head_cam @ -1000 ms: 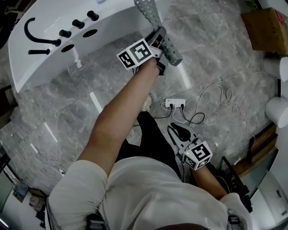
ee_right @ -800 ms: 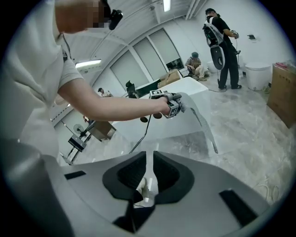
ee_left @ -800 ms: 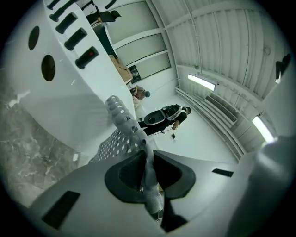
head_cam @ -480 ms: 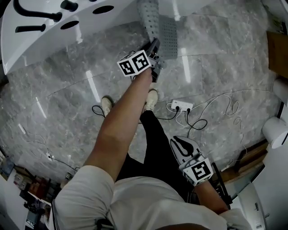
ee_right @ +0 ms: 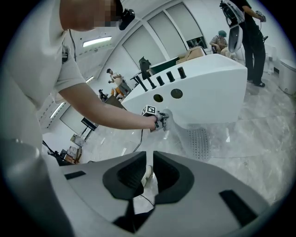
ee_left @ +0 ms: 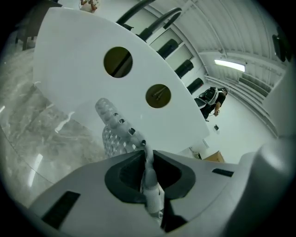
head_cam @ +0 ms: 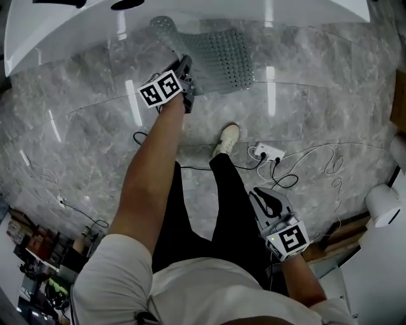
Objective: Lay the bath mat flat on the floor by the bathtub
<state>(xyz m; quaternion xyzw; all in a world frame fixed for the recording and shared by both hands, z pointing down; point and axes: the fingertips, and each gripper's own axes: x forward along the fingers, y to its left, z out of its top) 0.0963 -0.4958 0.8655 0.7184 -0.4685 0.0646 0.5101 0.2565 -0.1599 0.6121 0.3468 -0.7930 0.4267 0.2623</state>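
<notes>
Two grippers in the head view: left gripper [head_cam: 188, 70] clamps the mat [head_cam: 223, 56] by its edge, mat mostly down on the floor [head_cam: 317, 114] beside the tub [head_cam: 190, 16]; right gripper [head_cam: 257, 195] hangs well back. Left gripper view: jaws pinching mat. Right gripper view: jaws narrow, empty.

A white power strip [head_cam: 266, 152] lies just beside a pale shoe [head_cam: 226, 138], with black and white cables [head_cam: 287, 181] looping away to the right. A white cylinder [head_cam: 383, 204] stands at the right edge, and cluttered shelving [head_cam: 38, 244] fills the lower-left corner. In the right gripper view, a person in dark clothes [ee_right: 252, 28] stands near cardboard boxes [ee_right: 192, 54], while another person [ee_right: 115, 81] is farther back.
</notes>
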